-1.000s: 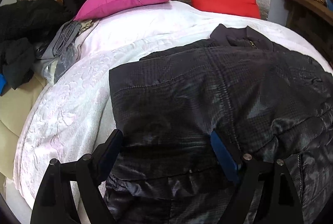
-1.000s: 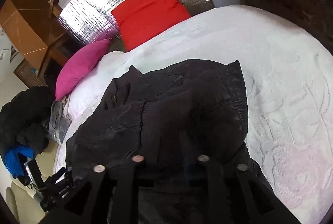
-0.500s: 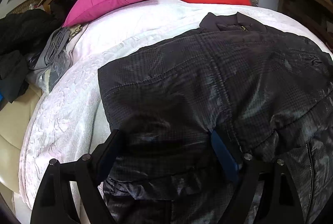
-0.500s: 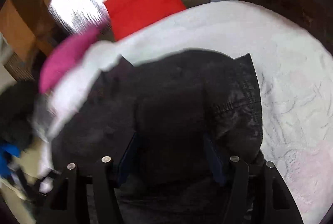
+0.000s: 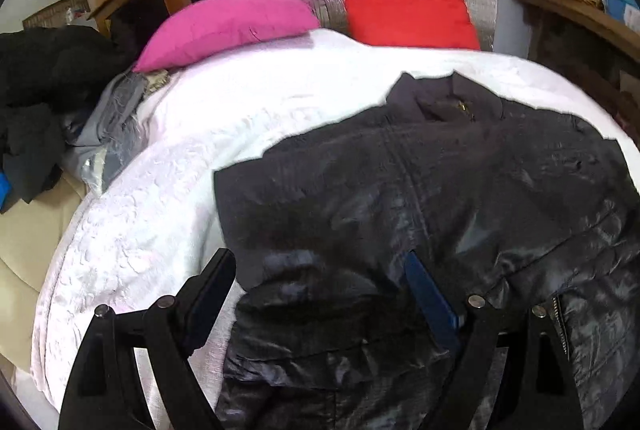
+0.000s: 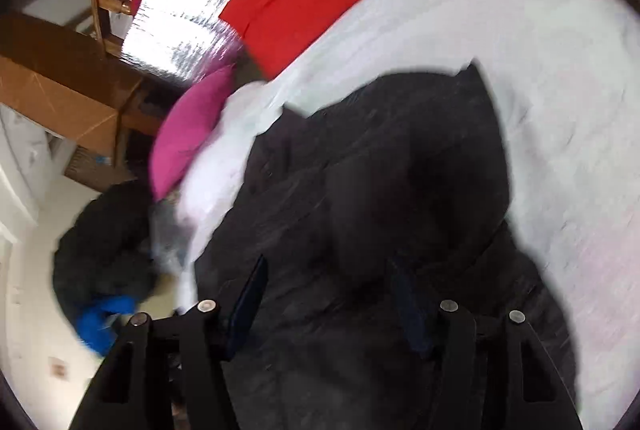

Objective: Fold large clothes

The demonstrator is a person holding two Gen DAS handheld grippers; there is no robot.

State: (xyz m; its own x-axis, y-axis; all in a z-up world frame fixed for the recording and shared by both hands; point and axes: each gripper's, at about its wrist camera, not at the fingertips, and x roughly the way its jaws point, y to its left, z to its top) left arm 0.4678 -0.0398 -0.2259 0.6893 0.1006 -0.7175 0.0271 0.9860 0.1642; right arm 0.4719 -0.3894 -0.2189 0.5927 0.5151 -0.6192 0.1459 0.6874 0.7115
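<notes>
Left tool [image 5: 320, 282] hovers over shiny, creased black jacket [image 5: 460, 190].

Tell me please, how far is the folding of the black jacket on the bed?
Done: the black jacket lies on the white bedspread, one side apparently folded inward. In hand: nothing; the left gripper and right gripper stand open over it. Left: further folds; the collar is still uncovered.

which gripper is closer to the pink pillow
Left, probably. The left gripper is at the jacket's edge on the pink pillow's side; the right gripper is over its far half.
</notes>
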